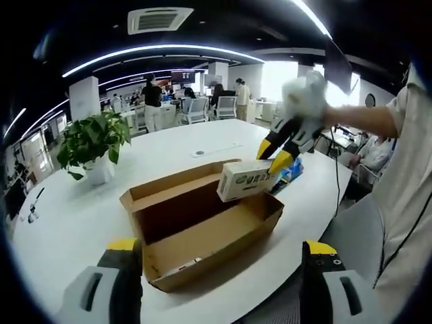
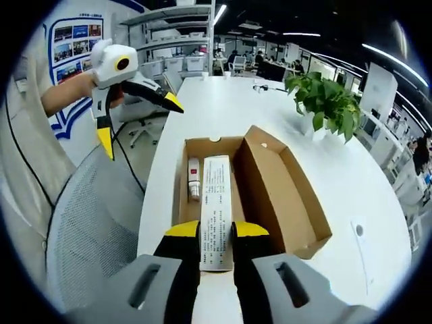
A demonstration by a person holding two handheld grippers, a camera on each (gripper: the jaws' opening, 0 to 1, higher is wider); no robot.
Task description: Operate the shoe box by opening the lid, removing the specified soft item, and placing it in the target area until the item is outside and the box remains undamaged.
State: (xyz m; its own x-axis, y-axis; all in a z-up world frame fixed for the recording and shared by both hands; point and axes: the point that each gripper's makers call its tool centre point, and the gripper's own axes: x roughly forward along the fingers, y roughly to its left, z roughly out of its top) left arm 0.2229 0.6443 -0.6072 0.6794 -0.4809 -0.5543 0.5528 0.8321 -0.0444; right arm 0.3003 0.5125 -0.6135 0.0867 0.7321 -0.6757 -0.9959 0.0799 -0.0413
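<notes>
One carton [image 2: 216, 210] is being pinched by the right gripper [image 2: 216, 231], jaws closed on its end, above the open shoe box [image 2: 283, 196]. Left gripper [image 1: 219, 260] is hanging wide open, empty. Risk: the end-only grip slipping, or the carton snagging the box wall.

The left gripper [image 1: 219, 260] has grey moulded bodies, black jaws and yellow tips. The right gripper [image 2: 216, 233] is built alike: grey housings with slotted recesses, black jaws, yellow tips. In the left gripper view its upper shell is white. The person wears a pale short-sleeved shirt [image 1: 405, 169], a thin black cable [image 1: 398, 233] hanging down it.
</notes>
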